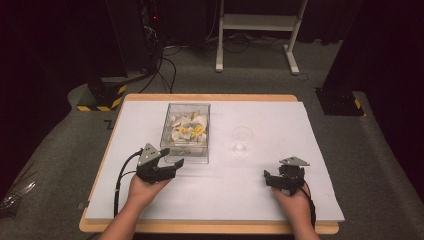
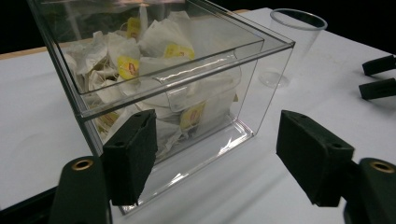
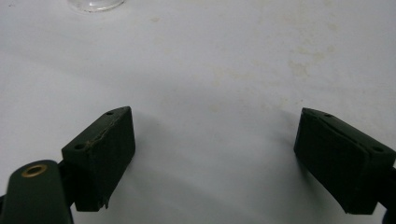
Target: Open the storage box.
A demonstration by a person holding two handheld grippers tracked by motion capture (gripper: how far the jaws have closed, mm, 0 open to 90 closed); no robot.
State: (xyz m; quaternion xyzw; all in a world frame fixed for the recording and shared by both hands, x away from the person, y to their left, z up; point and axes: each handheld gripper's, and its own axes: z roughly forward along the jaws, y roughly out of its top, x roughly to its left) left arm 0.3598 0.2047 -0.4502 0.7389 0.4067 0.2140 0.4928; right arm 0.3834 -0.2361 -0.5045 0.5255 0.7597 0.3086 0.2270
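Note:
A clear plastic box (image 1: 186, 156) (image 2: 266, 93) holding several white tea bags (image 1: 187, 131) (image 2: 163, 42) with yellow tags stands left of centre on the white table top (image 1: 225, 190). My left gripper (image 1: 172, 157) (image 2: 219, 154) is open at the box's near right corner. One pad sits in front of the box's near wall and the other stands off to its right, with nothing gripped. An empty clear cup (image 1: 242, 140) (image 2: 296, 37) (image 3: 95, 3) stands to the right of the box. My right gripper (image 1: 282, 172) (image 3: 215, 154) rests open over bare table, below and right of the cup.
The white top lies on a wooden board whose edge (image 1: 210, 227) runs along the near side. On the floor beyond are a black-and-yellow striped base (image 1: 102, 97), a white frame stand (image 1: 260, 30) and a dark stand base (image 1: 340, 100). The right gripper's fingers (image 2: 378, 65) show at the left gripper view's right edge.

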